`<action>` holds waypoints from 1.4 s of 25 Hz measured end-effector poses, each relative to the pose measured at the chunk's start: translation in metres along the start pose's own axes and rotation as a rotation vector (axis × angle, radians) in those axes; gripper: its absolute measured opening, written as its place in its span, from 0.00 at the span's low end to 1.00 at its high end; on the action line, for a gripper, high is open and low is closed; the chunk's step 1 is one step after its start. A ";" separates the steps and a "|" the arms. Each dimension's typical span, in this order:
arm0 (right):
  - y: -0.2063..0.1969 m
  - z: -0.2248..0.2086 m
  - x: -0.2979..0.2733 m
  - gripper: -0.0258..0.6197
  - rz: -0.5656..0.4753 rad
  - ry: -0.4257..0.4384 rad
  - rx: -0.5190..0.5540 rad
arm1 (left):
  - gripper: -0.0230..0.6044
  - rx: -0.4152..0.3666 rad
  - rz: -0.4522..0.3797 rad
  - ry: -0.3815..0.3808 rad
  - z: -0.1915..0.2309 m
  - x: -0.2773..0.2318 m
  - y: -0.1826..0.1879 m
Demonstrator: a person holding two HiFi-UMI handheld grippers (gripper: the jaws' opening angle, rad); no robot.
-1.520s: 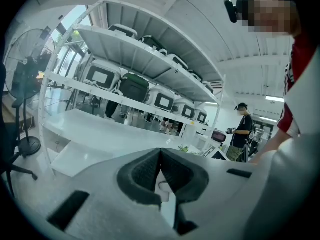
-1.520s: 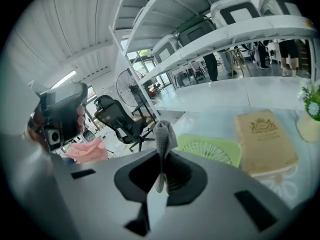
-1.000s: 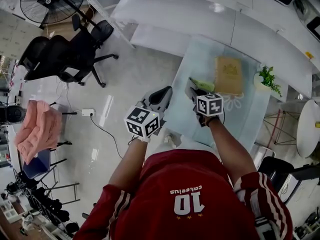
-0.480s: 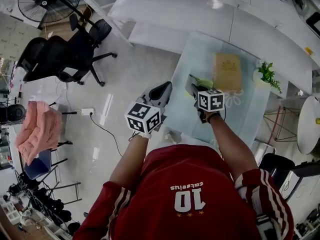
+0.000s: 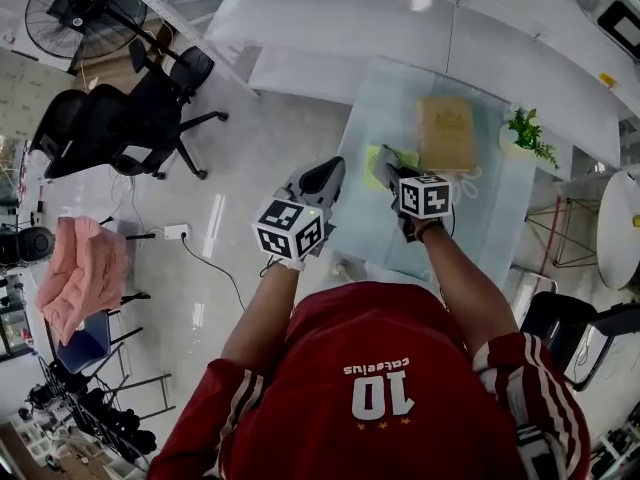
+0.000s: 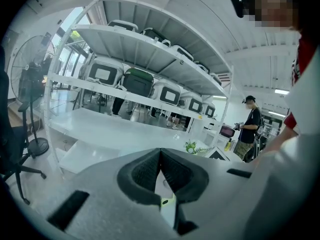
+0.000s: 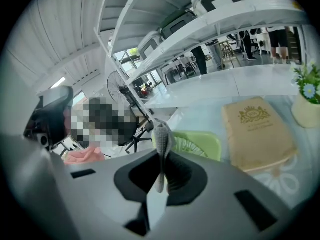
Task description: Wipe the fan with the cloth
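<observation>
One cloth upright, pinched by right gripper

pale glass table — on it a small green fan, a tan box just beside, a potted plant at its right edge.

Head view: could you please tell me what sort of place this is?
Probably an office-like lab or workshop: black office chairs, a standing floor fan, and white shelving holding equipment cases.

My right gripper, pinching the grey cloth, has edged right over the glass table, so more of the green fan shows beside it. My left gripper drifted likewise.
</observation>
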State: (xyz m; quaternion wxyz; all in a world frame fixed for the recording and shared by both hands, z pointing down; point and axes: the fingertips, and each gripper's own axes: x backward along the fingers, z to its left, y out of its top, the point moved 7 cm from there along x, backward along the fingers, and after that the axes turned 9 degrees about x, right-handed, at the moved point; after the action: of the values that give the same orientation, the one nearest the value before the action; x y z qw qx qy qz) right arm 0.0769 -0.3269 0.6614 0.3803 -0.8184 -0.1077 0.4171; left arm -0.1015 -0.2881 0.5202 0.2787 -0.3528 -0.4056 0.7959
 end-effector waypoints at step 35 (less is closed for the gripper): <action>-0.036 -0.052 0.064 0.07 -0.011 -0.221 -0.134 | 0.03 -0.031 0.052 -0.120 -0.028 -0.027 -0.003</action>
State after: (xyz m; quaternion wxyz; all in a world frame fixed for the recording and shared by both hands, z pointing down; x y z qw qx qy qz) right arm 0.1621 -0.2987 0.6674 0.3130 -0.7905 -0.1809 0.4944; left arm -0.0629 -0.2934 0.5202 0.2275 -0.3190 -0.4244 0.8163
